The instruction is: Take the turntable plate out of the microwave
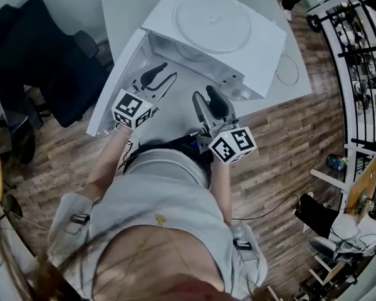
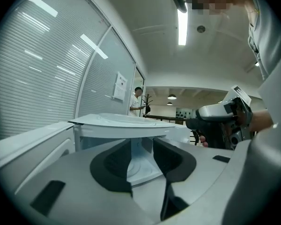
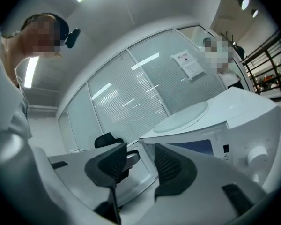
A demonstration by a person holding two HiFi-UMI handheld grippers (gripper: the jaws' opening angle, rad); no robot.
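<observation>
The round glass turntable plate [image 1: 213, 21] lies flat on top of the white microwave [image 1: 257, 55], whose door [image 1: 116, 86] stands open to the left. The plate [image 2: 126, 120] also shows in the left gripper view, and the same plate [image 3: 182, 117] in the right gripper view. My left gripper [image 1: 155, 80] is level in front of the open cavity [image 1: 188, 58], jaws apart with nothing between them; the cavity floor [image 2: 140, 165] shows through the gap. My right gripper [image 1: 208, 102] is just right of it and nearer me, also open and empty.
The microwave sits on a white table [image 1: 122, 5]. A thin ring [image 1: 288, 69] lies on the table to the microwave's right. A black office chair [image 1: 44, 49] stands left of the table. The control knob [image 3: 255, 156] is on the microwave's front right. A person [image 2: 136, 100] stands far behind.
</observation>
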